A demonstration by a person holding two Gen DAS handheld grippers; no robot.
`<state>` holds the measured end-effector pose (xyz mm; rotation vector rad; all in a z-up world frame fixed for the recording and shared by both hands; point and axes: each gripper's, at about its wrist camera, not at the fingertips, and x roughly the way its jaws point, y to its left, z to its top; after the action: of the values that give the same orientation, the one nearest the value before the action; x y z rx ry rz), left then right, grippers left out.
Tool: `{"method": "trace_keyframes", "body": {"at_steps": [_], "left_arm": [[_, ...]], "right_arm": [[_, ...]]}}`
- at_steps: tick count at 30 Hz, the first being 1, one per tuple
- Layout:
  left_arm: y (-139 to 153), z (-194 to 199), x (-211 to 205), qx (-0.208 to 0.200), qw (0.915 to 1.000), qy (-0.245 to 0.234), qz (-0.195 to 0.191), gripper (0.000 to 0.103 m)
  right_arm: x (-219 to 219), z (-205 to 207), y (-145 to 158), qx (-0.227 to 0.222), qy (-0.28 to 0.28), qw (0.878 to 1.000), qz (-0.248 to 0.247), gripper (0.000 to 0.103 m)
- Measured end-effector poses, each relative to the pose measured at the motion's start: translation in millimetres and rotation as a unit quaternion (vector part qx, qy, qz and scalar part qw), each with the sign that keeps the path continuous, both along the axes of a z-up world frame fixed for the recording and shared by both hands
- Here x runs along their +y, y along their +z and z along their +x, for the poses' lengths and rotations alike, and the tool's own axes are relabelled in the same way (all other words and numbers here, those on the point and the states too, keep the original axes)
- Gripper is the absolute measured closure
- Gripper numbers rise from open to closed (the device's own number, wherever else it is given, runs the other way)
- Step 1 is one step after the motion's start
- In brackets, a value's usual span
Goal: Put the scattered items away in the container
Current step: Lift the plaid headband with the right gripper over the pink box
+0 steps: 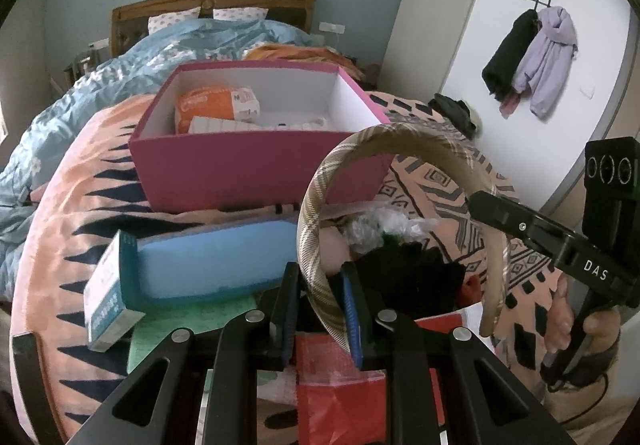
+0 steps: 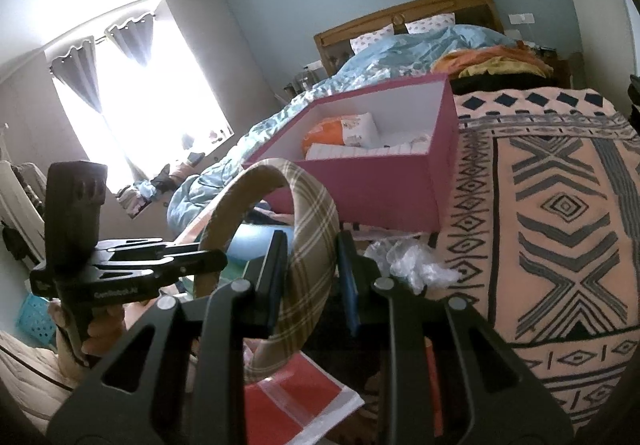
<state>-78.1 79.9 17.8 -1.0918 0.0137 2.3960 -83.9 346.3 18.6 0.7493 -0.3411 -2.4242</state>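
Note:
A beige plaid headband (image 1: 404, 139) arches up above the bed, held at both ends. My left gripper (image 1: 322, 281) is shut on its left end. My right gripper (image 2: 312, 249) is shut on its other end (image 2: 310, 241); it also shows in the left wrist view (image 1: 490, 207). The pink box (image 1: 248, 161) stands behind, open, with an orange packet (image 1: 212, 105) and white items inside; it also shows in the right wrist view (image 2: 360, 185). A blue case (image 1: 216, 257), a teal carton (image 1: 108, 293), black cloth (image 1: 412, 273) and crumpled plastic (image 1: 380, 225) lie in front of the box.
Red and white packets (image 1: 340, 393) and green paper (image 1: 180, 329) lie under my left gripper. The patterned peach blanket (image 2: 560, 225) covers the bed, with a blue duvet (image 1: 100, 85) behind. Coats (image 1: 532, 57) hang on the right wall. A bright window (image 2: 152, 93) is at left.

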Motion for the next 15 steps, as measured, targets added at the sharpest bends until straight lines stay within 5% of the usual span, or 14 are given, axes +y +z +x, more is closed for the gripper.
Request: {"method": "trace_keyframes", "body": {"at_steps": [15], "left_arm": [[31.6,-8.3,-3.0,0.040,0.9991,0.006,-0.011,0.083]], "right_arm": [[-6.9,-10.3,33.9,0.042,0.010,0.999,0.010,0.075]]}}
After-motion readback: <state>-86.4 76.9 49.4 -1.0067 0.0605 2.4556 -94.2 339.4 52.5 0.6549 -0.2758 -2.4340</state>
